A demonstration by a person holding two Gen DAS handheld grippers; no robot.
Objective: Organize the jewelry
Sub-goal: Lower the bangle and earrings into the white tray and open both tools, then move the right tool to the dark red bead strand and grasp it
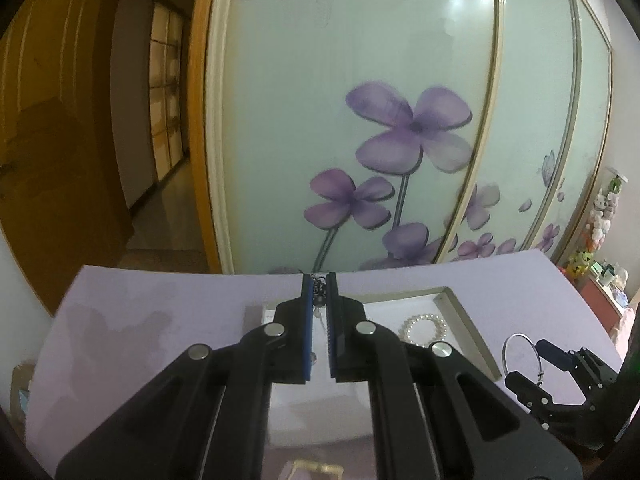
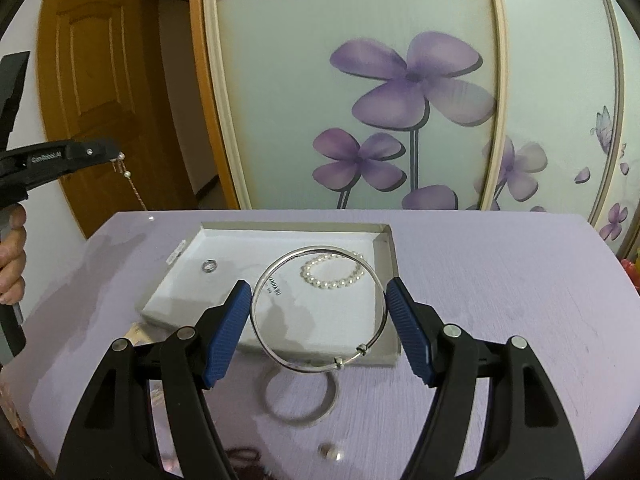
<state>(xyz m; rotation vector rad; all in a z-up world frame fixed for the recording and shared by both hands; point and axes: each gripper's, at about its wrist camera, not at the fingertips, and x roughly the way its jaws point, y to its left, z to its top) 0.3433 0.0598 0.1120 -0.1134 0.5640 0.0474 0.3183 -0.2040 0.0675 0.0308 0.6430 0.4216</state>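
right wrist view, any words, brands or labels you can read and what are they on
"GenRobot.AI" in white, on the black body of the left tongs, which pinch a pearl chain.
Engraved letters inside the silver bangle held by the right tongs: roughly "...ANNA RU", too small to read surely.
White sticker on the tray's left rim: print too blurred to read.

the left gripper [image 1: 319, 282] is raised above the bench, its blue-lined fingers [image 1: 307, 320] drawn nearly together with a thin chain pinched at the tips. the person's bare hand [image 2: 12, 256] wraps its handle. the right gripper [image 2: 318, 312] sits lower, fingers [image 2: 408, 332] spread wide, pressing either side of a silver bangle.
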